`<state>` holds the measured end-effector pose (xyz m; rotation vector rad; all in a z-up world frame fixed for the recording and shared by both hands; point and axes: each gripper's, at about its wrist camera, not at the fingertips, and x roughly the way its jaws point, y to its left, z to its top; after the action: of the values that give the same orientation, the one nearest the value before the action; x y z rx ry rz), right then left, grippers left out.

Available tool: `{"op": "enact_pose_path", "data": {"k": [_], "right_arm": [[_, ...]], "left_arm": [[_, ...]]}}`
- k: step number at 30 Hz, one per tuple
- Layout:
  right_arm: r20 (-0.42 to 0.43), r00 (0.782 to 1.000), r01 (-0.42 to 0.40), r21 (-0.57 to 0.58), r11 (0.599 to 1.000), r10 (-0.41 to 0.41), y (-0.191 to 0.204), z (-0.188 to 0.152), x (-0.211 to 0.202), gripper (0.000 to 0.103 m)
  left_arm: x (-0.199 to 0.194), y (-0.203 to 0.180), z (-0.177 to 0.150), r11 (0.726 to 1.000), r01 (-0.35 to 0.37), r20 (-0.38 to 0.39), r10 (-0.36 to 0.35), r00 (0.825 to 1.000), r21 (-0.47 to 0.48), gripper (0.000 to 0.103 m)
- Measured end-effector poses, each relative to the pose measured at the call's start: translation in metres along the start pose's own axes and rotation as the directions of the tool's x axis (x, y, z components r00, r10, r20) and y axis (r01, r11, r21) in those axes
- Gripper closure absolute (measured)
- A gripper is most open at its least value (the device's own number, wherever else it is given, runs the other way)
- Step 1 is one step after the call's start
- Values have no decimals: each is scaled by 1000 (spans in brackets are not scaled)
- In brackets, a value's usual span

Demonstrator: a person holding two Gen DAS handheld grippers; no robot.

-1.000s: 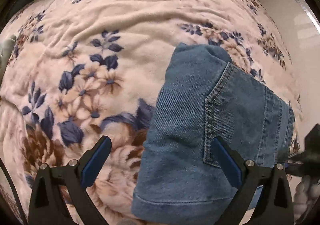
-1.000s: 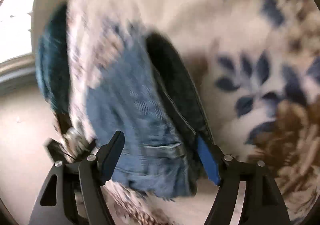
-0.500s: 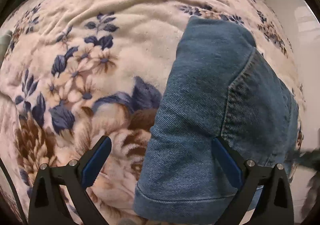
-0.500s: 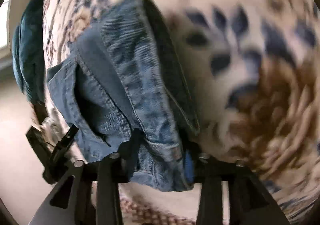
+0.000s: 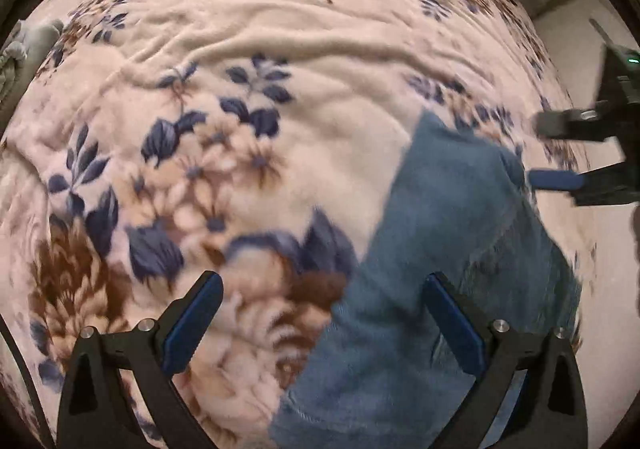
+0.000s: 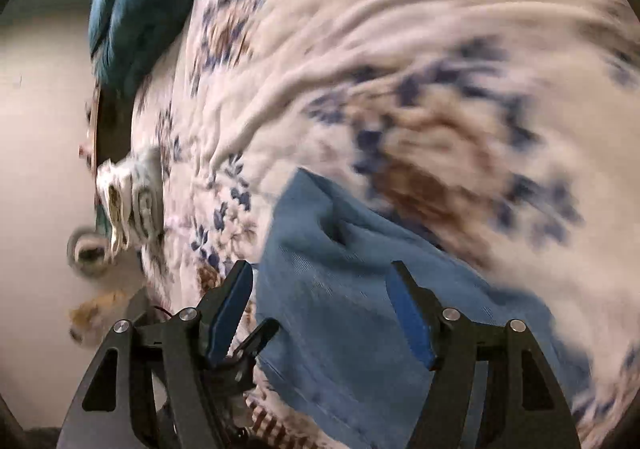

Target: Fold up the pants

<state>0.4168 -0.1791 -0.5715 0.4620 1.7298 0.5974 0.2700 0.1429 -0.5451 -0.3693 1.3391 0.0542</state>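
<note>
Folded blue denim pants lie on a floral blanket, at the lower right of the left wrist view. My left gripper hangs open above them; its right finger is over the denim and its left finger over bare blanket. My right gripper shows at the right edge, beside the pants' far corner. In the right wrist view the pants lie under my right gripper. Its jaws are opening, and the pads do not press on the cloth. The picture is blurred by motion.
A teal cushion lies at the blanket's far left edge. A small folded pale cloth sits at the bed's edge, with light floor and a round object beyond. Grey cloth shows at the left rim.
Half a second ago my right gripper was shut on the edge of the pants; now it has let go and pulled away. The pants lie flat, and my left gripper has shifted slightly.
</note>
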Motion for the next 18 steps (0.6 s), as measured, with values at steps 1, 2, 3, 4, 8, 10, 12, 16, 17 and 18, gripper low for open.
{"op": "enact_pose_path", "data": {"k": [1,2,3,4,8,10,12,16,17,18], "right_arm": [[-42,999,1,0,1000,-1,3,14,16,31],[-88,996,9,1,1000,-9,4,21,30,31],[-143,989,24,-2,1000,-24,4,31,52,34],[-149,988,33,-10,999,-34,6,31,58,40],[-55,998,-16,57,998,20,2,36,64,96],[22,986,-168,233,958,167,-32,39,61,97],[75,963,-268,331,905,258,-56,36,62,98],[78,989,-142,283,948,125,-50,44,49,95],[70,993,-106,256,961,90,-44,47,45,86],[53,997,-72,196,978,63,-32,53,44,70]], "left_arm": [[3,3,4,1000,6,-3,-6,1000,-16,0],[6,5,7,999,16,-8,-16,1000,-29,0],[8,7,10,999,24,-11,-24,1000,-36,0],[10,7,11,999,22,-9,-23,1000,-33,0],[15,5,12,998,39,-4,-39,999,-39,0],[18,8,12,996,61,-16,-62,998,-63,0],[18,11,10,994,71,-23,-73,997,-78,0],[17,10,11,996,64,-25,-66,998,-68,0],[17,10,10,996,61,-24,-62,998,-65,0],[16,9,10,996,59,-23,-61,998,-63,0]]}}
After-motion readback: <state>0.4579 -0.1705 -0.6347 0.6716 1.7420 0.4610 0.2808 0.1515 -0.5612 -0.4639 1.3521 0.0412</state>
